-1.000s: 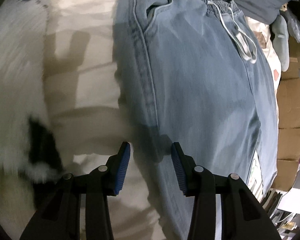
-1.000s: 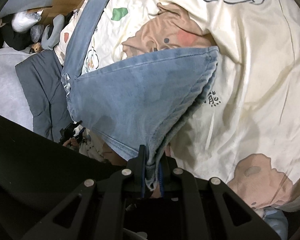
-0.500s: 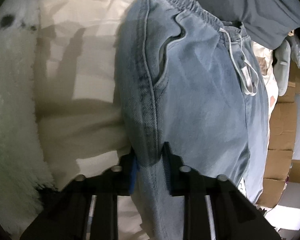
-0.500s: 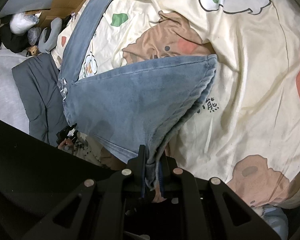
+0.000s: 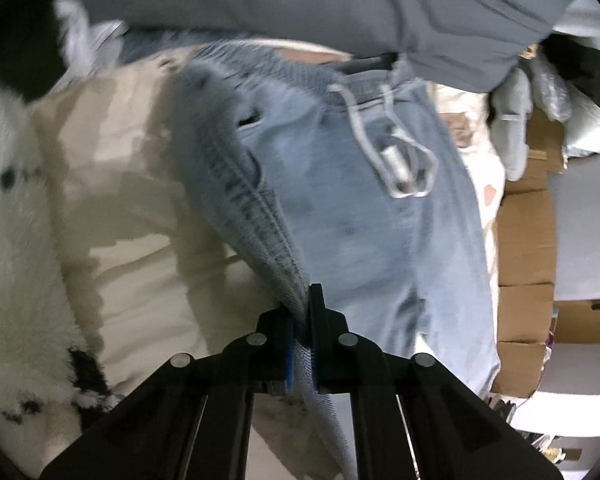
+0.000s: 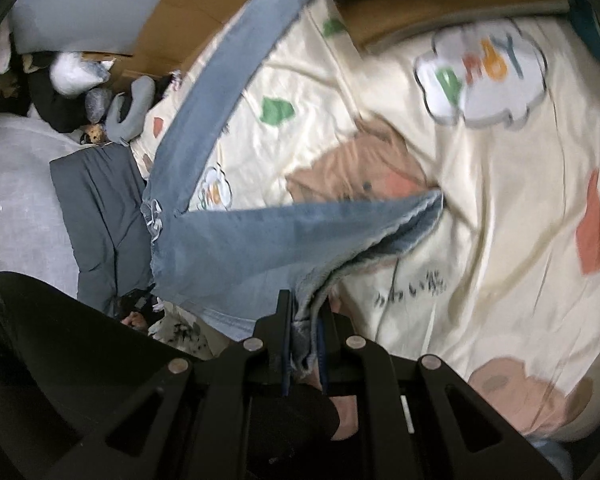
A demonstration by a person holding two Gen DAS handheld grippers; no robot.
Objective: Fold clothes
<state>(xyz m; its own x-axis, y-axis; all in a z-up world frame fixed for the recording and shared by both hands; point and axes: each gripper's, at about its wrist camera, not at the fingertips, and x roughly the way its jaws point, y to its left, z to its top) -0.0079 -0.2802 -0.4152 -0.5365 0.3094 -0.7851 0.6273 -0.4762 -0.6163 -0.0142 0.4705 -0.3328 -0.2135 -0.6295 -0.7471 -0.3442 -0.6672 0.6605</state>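
The jeans [image 5: 364,216], spread on the bed [image 6: 480,208], are clamped at a side seam by the left gripper [image 5: 300,320] and at a leg hem by the right gripper [image 6: 305,320], so the lengthwise fold seems begun and calls for a joint carry across.

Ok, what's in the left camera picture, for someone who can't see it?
The left hand-held gripper pinches the side seam of light blue jeans, lifting that edge off a cream blanket. A white drawstring dangles at the waistband.
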